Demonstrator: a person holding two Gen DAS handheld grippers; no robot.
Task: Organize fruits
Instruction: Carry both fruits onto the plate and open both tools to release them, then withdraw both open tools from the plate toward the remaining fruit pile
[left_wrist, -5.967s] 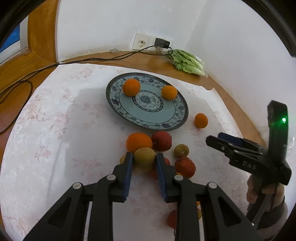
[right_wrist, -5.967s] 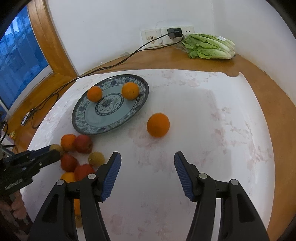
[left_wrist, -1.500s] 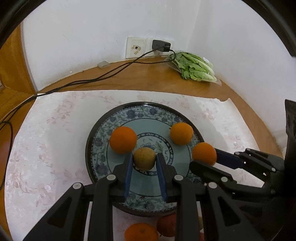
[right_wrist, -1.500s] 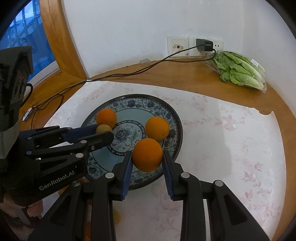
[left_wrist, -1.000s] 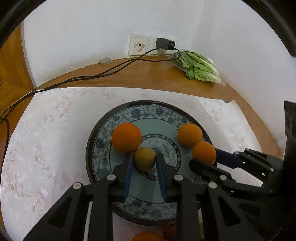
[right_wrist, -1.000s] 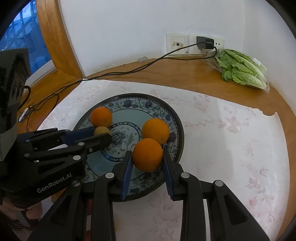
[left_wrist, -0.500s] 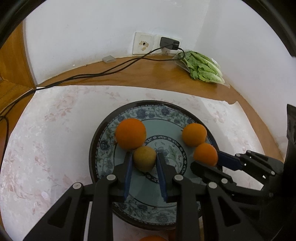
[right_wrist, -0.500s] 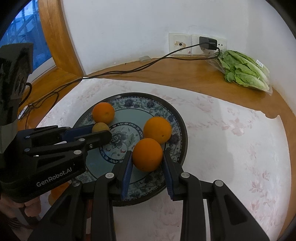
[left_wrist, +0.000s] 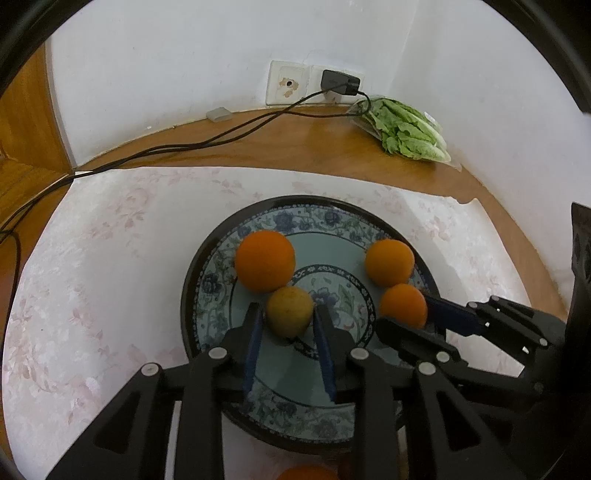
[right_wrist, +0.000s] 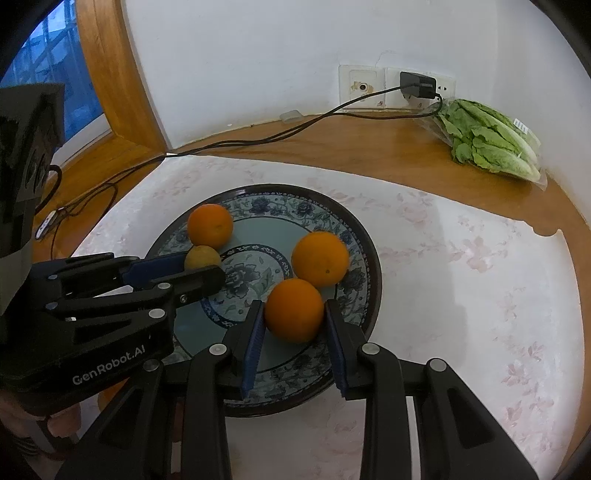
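Note:
A blue patterned plate (left_wrist: 325, 251) (right_wrist: 258, 229) lies on the floral cloth with two oranges on it (left_wrist: 265, 260) (left_wrist: 389, 262). A small yellow-brown fruit (left_wrist: 290, 312) (right_wrist: 202, 256) rests on the plate against the larger orange. My left gripper (left_wrist: 287, 308) (right_wrist: 207, 273) straddles it, its jaws opening, with a thin gap at the pads. My right gripper (right_wrist: 293, 303) (left_wrist: 404, 314) is shut on a third orange (right_wrist: 293, 310) (left_wrist: 402, 304), low over the plate's near right part, beside the other orange (right_wrist: 320, 258).
A bag of lettuce (left_wrist: 406, 133) (right_wrist: 491, 144) lies in the far right corner on the wooden sill. A charger (right_wrist: 417, 86) is plugged into the wall socket, and its cable (left_wrist: 166, 149) runs left. Another orange (left_wrist: 306, 472) shows at the bottom edge. A window frame (right_wrist: 118, 92) stands at the left.
Six seconds ago the fruit was gripped among the pile and the orange lay on the cloth; both are now at the plate. Lately the left jaws have parted slightly from the yellow fruit.

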